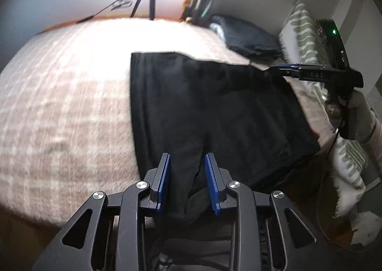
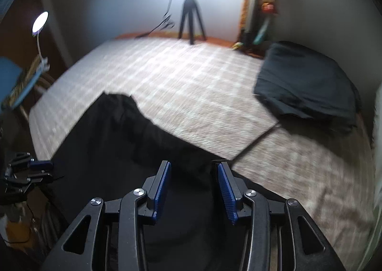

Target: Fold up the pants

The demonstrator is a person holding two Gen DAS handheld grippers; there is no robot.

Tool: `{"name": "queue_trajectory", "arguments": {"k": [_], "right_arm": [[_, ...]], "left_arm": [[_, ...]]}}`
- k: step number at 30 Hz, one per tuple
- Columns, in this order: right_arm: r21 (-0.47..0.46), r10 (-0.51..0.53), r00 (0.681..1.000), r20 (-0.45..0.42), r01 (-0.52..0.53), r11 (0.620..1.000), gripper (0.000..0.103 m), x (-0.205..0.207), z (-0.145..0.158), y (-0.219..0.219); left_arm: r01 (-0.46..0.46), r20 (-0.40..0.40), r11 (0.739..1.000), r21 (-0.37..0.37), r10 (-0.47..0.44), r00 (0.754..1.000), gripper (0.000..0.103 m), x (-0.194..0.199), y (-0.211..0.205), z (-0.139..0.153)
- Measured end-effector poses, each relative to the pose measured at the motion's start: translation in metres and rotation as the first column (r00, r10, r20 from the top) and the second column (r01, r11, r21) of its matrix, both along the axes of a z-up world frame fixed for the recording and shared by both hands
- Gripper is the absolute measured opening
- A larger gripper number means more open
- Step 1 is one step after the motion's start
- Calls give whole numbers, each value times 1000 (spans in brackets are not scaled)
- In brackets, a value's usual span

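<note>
While both grippers hover over the bed, this is the layout:
Pants: black pants lie flat on the plaid blanket, partly folded, long axis running away from the near edge.
Left gripper: the left gripper has fingers apart; cloth lies between them, not pinched.
Right gripper: the right gripper has fingers apart over the pants' far-side edge, gripping nothing.
Nearer hand: both are directly above the fabric.

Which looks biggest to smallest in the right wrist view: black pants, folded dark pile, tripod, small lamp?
1. Black pants
2. Folded dark pile
3. Tripod
4. Small lamp
The pants lie nearest the camera and the tripod farthest, so their true sizes stay unsure.
</note>
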State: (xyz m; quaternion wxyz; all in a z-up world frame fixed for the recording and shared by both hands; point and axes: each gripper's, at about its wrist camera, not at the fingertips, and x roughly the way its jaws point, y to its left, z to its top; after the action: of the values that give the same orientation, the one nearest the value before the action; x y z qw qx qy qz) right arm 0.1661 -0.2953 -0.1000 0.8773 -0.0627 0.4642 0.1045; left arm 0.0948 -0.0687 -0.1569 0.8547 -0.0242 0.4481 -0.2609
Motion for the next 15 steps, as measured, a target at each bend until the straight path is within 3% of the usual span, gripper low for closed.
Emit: {"name": "queue_trajectory", "arguments": {"k": [4,6,7,12,15], "right_arm": [[-49,0,998,-61,-3,999,44,19,-23,4],[-186,-59,997,-59,47,981,46,28,-32,-4],[-189,-89,994,-64,75,979,47,30,-34,-16],[-118,-189,982,-30,184,976,49,20,-15,-58],[-22,-199,980,-28,199,980,49,12,0,-66]], "left_arm": [[-12,3,1000,13,11,1000,27,-2,5,-6],[-10,14,1000,22,10,1000,27,-3,6,-6],[-9,17,1000,23,9,1000,27,-4,6,-6],[-29,12,1000,0,29,999,27,-5,15,-7],[-70,-6,997,-45,70,998,28,-7,27,-3]]}}
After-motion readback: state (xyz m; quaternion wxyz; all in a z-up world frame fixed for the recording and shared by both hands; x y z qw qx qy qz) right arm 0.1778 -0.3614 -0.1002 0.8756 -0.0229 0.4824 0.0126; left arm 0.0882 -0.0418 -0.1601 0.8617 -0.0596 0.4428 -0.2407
